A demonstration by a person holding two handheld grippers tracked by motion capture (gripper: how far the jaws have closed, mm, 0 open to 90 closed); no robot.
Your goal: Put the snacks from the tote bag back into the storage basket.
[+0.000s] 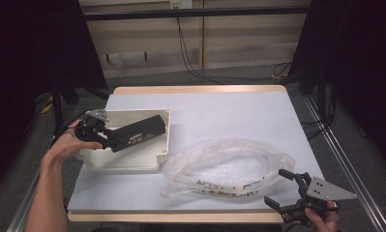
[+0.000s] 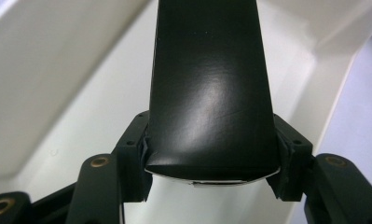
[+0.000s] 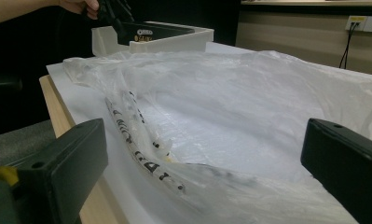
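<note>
A long black box (image 1: 142, 131) with a small label hangs over the white tray (image 1: 132, 163) at the table's left. My left gripper (image 1: 114, 140) is shut on its near end; in the left gripper view both pads press the sides of the black box (image 2: 211, 88) above the tray's floor (image 2: 72, 126). My right gripper (image 1: 282, 189) stands open at the front right corner, just right of a crumpled clear plastic bag (image 1: 227, 166) with black lettering. In the right gripper view the bag (image 3: 249, 116) spreads ahead of the open jaws, with the tray (image 3: 174, 41) and the box (image 3: 158, 31) far behind.
The grey-white table top (image 1: 229, 111) has a wooden front edge (image 1: 181, 217). Dark curtains stand at both sides and cables run along the floor behind. A person's left forearm (image 1: 48, 183) comes in from the bottom left.
</note>
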